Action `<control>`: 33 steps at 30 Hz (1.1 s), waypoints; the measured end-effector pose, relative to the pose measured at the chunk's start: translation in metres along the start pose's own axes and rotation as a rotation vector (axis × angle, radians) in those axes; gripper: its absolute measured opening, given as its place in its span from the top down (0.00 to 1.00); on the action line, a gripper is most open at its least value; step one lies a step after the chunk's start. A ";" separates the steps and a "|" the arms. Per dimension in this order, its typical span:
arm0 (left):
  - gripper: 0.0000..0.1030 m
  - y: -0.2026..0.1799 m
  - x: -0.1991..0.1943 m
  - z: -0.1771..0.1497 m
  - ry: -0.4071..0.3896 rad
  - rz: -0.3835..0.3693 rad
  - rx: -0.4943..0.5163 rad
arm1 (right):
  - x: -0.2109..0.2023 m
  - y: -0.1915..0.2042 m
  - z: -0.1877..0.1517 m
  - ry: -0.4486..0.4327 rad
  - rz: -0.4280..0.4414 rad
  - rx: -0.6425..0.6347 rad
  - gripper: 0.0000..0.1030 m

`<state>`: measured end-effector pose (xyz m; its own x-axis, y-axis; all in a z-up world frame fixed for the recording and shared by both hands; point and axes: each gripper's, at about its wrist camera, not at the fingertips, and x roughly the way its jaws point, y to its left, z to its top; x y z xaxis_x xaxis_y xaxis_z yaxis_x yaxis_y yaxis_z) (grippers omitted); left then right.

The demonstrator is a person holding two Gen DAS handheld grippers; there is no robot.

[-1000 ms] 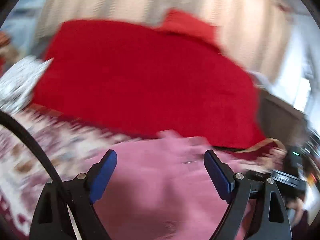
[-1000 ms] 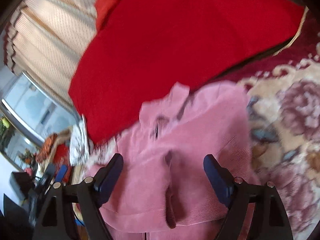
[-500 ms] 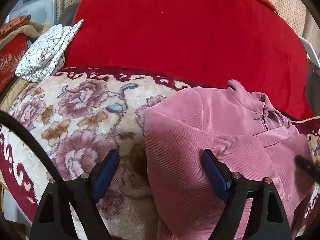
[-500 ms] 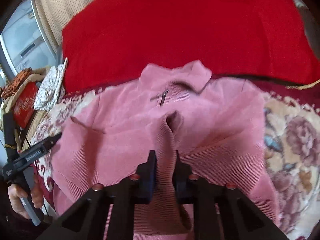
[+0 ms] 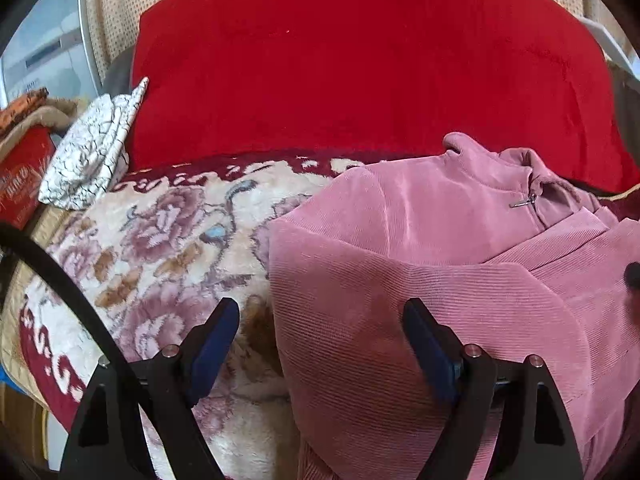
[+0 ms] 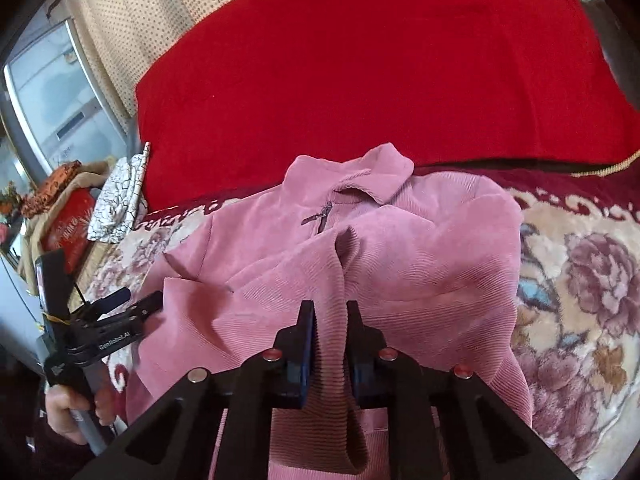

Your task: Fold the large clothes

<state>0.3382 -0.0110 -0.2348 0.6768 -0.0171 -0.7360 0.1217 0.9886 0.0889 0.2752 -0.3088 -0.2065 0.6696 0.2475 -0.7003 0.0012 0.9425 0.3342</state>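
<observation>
A pink ribbed zip-neck top (image 5: pixel 420 272) lies on a floral blanket (image 5: pixel 168 248), collar toward the red cover, partly folded over itself. It also shows in the right wrist view (image 6: pixel 420 264). My left gripper (image 5: pixel 320 340) is open, its jaws straddling the top's left edge just above it. The left gripper also shows in the right wrist view (image 6: pixel 136 312), at the top's left side. My right gripper (image 6: pixel 329 340) is shut on a raised fold of the pink top.
A big red cover (image 5: pixel 360 60) lies behind the top. A white crackle-patterned folded cloth (image 5: pixel 92 156) sits at the blanket's far left, with a red box (image 5: pixel 20 176) beside it. A curtain (image 6: pixel 120 20) and a window (image 6: pixel 52 92) stand at the back.
Both views swung from blurred motion to steady. My right gripper closed from wide open onto a fold of the pink top. My left gripper stayed open and settled at the top's left edge.
</observation>
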 end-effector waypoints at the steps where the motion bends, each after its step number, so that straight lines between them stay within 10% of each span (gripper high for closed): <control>1: 0.18 -0.001 0.001 0.000 0.007 0.001 0.000 | 0.001 -0.004 0.000 0.006 0.009 0.019 0.80; 8: 0.18 0.001 0.005 -0.001 0.024 -0.005 -0.019 | 0.013 -0.006 -0.004 0.041 0.095 0.038 0.73; 16: 0.18 0.003 -0.022 0.005 -0.104 0.024 -0.024 | -0.041 0.028 0.000 -0.228 0.009 -0.147 0.96; 22: 0.18 -0.010 0.001 -0.002 0.002 0.047 0.047 | -0.005 0.008 -0.001 -0.041 0.035 -0.044 0.94; 26: 0.18 -0.007 0.004 -0.003 0.022 0.024 0.028 | -0.020 -0.012 0.005 -0.098 0.091 0.028 0.91; 29: 0.18 -0.007 0.009 -0.006 0.048 0.017 0.029 | -0.023 -0.025 0.007 -0.127 0.100 0.076 0.51; 30: 0.18 -0.007 0.010 -0.007 0.052 0.016 0.032 | -0.023 -0.029 0.008 -0.134 0.119 0.099 0.23; 33: 0.17 -0.009 0.011 -0.011 0.053 0.018 0.055 | -0.023 -0.028 0.009 -0.190 0.150 0.118 0.23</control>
<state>0.3366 -0.0186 -0.2509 0.6401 0.0104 -0.7682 0.1501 0.9789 0.1383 0.2664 -0.3426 -0.1945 0.7963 0.3255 -0.5099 -0.0296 0.8629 0.5046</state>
